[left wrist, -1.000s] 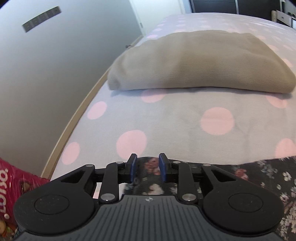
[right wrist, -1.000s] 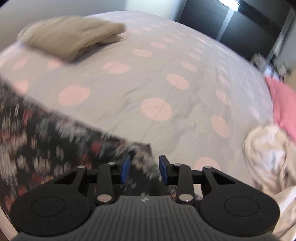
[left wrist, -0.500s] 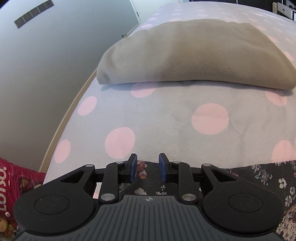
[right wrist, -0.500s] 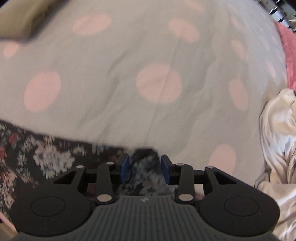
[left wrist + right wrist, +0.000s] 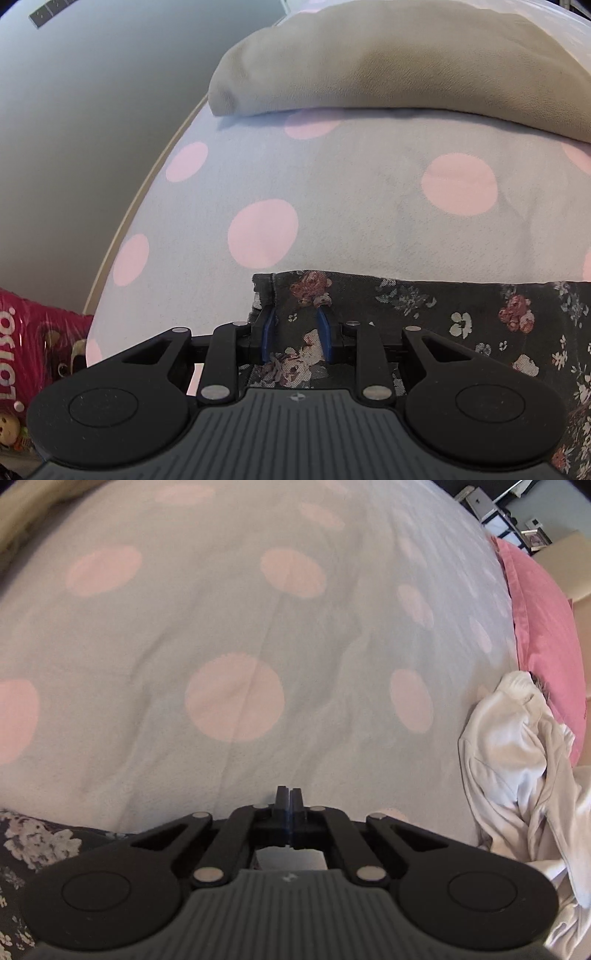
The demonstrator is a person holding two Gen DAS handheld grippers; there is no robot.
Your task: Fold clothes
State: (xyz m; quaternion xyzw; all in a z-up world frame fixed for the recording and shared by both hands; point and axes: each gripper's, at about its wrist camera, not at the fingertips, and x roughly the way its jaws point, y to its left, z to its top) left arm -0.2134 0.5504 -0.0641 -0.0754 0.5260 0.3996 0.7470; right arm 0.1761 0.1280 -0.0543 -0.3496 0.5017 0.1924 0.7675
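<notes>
The left gripper (image 5: pixel 294 334) pointed steeply down, its blue pads (image 5: pixel 267 334) parted around dark floral fabric. The right gripper (image 5: pixel 289 799) also tilted down, its jaws pressed together with nothing between them.

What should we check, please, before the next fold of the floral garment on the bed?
1. Left gripper over the floral garment: ok, cloth lies between its jaws near the corner.
2. Left jaws pressing the cloth: cannot tell, a gap shows beside each pad.
3. Right gripper holding cloth: not ok, jaws shut with nothing between them, bare bedspread ahead.
4. Garment edge lying straight: ok in the left view.
5. Room on the bedspread for folding: ok; the beige folded cloth and white crumpled cloth lie apart.
</notes>
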